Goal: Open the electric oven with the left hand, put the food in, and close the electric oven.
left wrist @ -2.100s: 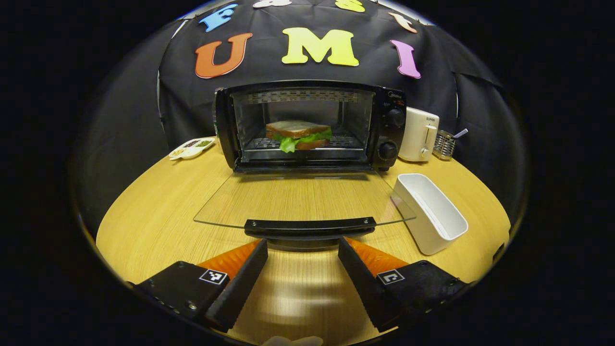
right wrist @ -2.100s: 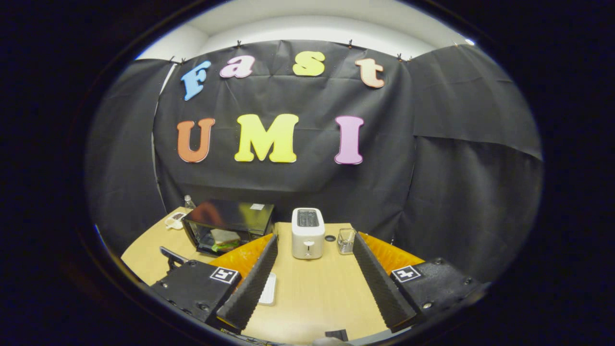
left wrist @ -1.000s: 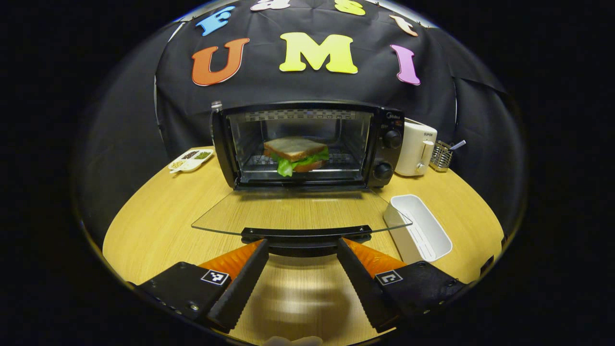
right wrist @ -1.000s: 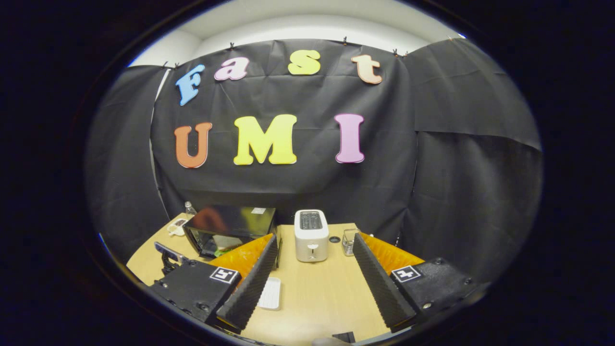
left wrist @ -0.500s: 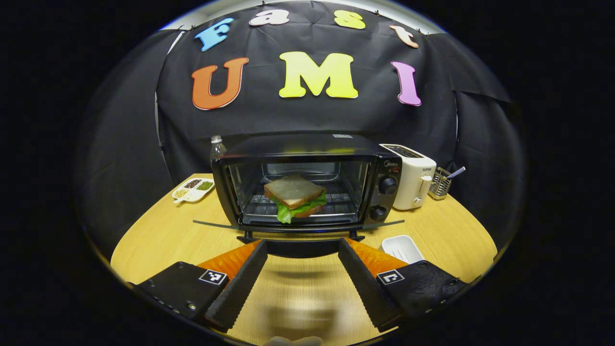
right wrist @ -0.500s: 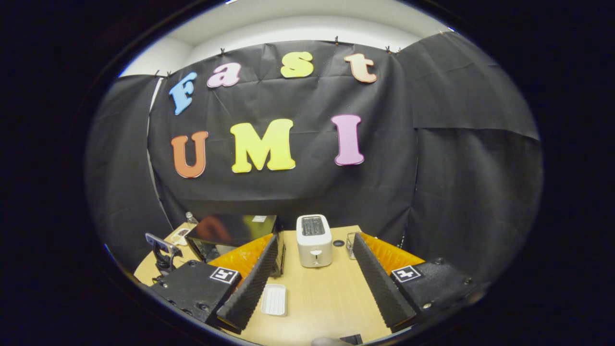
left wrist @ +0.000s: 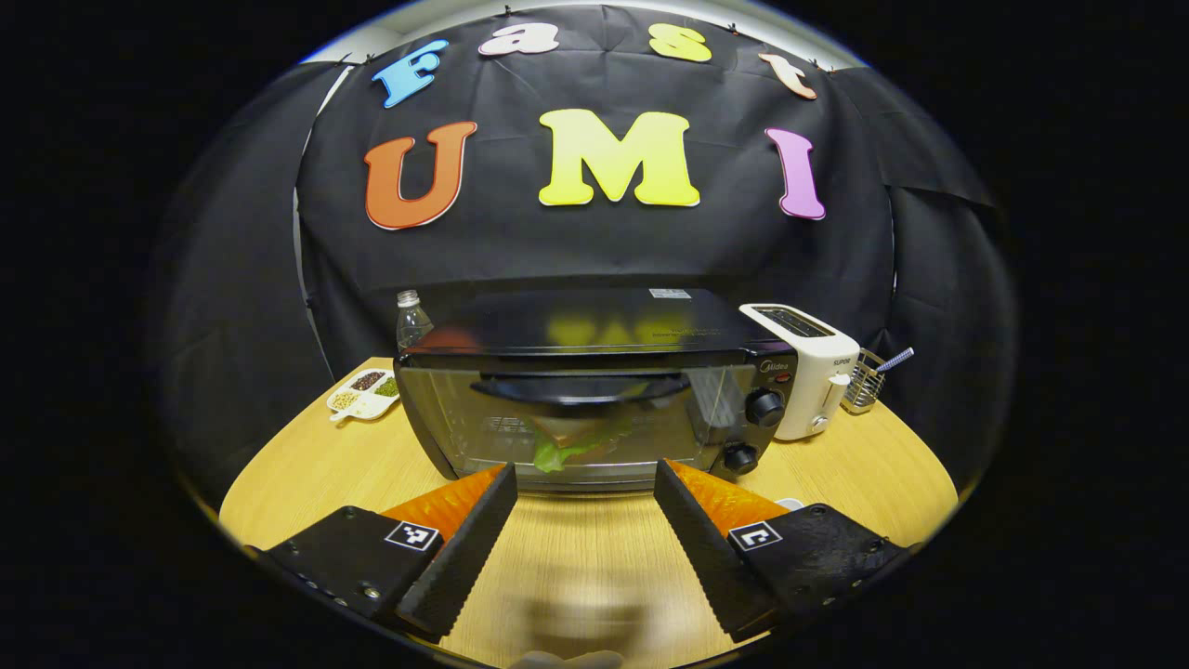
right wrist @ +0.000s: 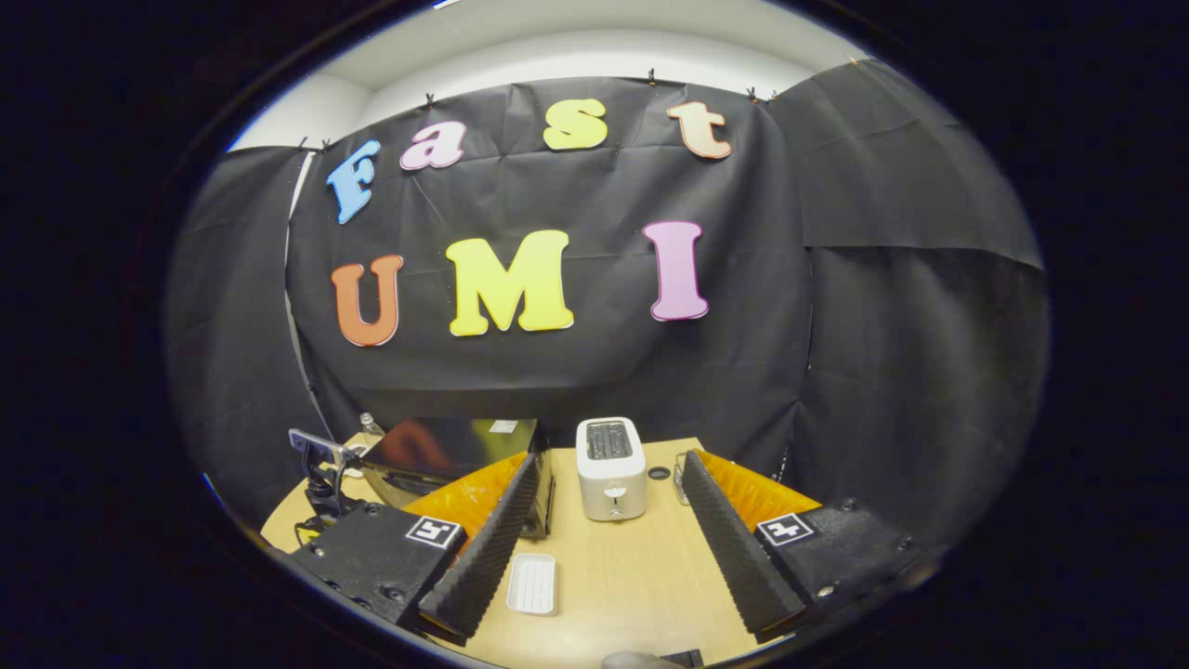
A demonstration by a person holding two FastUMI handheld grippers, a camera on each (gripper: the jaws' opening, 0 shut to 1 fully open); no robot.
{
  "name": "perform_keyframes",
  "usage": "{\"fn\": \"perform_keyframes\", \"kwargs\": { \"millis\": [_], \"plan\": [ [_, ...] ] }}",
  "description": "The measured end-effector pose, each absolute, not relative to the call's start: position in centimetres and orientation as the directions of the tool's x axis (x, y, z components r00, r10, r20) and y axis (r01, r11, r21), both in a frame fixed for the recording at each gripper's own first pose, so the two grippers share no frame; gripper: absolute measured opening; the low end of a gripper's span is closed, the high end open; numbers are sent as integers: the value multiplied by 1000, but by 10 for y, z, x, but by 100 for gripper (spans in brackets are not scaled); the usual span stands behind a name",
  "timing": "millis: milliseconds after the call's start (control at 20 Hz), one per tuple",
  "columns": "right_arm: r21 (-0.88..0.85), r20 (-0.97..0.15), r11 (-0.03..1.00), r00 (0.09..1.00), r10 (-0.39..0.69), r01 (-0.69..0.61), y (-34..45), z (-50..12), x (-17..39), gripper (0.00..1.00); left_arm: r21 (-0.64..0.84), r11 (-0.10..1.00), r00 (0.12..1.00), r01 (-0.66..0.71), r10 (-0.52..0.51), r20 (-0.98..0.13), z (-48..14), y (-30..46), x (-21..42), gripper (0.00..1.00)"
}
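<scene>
- The glass door (left wrist: pixel 576 423) of the electric oven (left wrist: pixel 594 386) now stands nearly upright against the front, where two seconds ago it lay flat over the table (left wrist: pixel 307 465) with its handle (left wrist: pixel 581 387) just ahead of the left claw (left wrist: pixel 583 483)
- The sandwich (left wrist: pixel 567 446) sits inside on the rack, seen dimly through the glass
- The left claw is spread wide and holds nothing; its fingers sit low before the oven front, apart from the handle
- The right claw (right wrist: pixel 608 478) hangs well back, also wide apart and empty, with the toaster (right wrist: pixel 610 478) between its fingers
- The white tray (right wrist: pixel 532 583) lies empty on the table
- Judged from this, food is in and the closing is all but done; whether the door has latched fully I cannot tell
</scene>
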State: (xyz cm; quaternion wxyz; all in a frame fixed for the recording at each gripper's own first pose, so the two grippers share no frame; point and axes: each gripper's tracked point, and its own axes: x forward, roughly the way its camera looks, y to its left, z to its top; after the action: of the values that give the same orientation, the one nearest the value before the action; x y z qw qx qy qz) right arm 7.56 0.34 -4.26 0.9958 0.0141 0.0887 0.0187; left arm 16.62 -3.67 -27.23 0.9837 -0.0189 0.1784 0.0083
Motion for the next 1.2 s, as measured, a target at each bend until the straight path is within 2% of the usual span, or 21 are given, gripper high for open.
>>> {"fn": "perform_keyframes", "kwargs": {
  "millis": [150,200,300,350,400,450,550,600,650,700,750,800,850,950,1150,1200],
  "plan": [
    [31,-173,999,984,44,-39,4,-44,76,100,-33,999,937,-30,17,-349,-270,-33,163,98],
    [31,-173,999,984,46,-41,6,-44,75,90,-31,999,938,-31,19,-347,-269,-32,162,97],
    [31,-166,998,985,53,-48,8,-42,72,90,-27,999,940,-36,24,-340,-263,-30,157,98],
    [29,-163,998,985,57,-53,10,-42,73,100,-33,999,948,-37,25,-318,-255,-29,155,98],
    [23,-156,998,986,62,-59,13,-39,72,90,-46,998,952,-36,20,-306,-244,-29,150,98],
    [16,-149,998,987,67,-65,15,-37,71,100,-55,998,958,-35,18,-287,-231,-28,143,98],
    [-2,-129,997,989,78,-79,22,-28,67,100,-73,997,973,-25,8,-232,-195,-26,133,97],
    [-13,-116,996,990,83,-85,24,-24,66,90,-73,997,978,-16,1,-209,-177,-26,127,97],
    [-22,-101,995,991,91,-94,29,-20,65,90,-58,998,985,-12,2,-175,-158,-22,120,97],
    [-25,-87,994,991,100,-103,34,-15,61,100,-49,999,989,-10,3,-147,-139,-18,110,97],
    [-24,-74,993,991,112,-114,41,-9,58,100,-44,999,993,-1,-4,-117,-120,-16,102,100],
    [-17,-59,992,991,122,-123,47,-6,56,91,-41,999,996,-2,-1,-91,-102,-12,92,97],
    [-13,-49,992,990,129,-129,50,-4,54,100,-42,999,998,-5,2,-70,-85,-9,82,97],
    [-3,-27,990,990,141,-141,58,1,48,100,-40,999,1000,-1,1,-19,-50,-5,61,97],
    [11,-9,987,987,160,-160,73,3,33,100,-43,999,1000,-1,2,11,-18,4,26,96],
    [12,-6,987,987,163,-163,73,2,28,90,-40,999,1000,-3,4,14,-12,6,19,96]
  ]
}}
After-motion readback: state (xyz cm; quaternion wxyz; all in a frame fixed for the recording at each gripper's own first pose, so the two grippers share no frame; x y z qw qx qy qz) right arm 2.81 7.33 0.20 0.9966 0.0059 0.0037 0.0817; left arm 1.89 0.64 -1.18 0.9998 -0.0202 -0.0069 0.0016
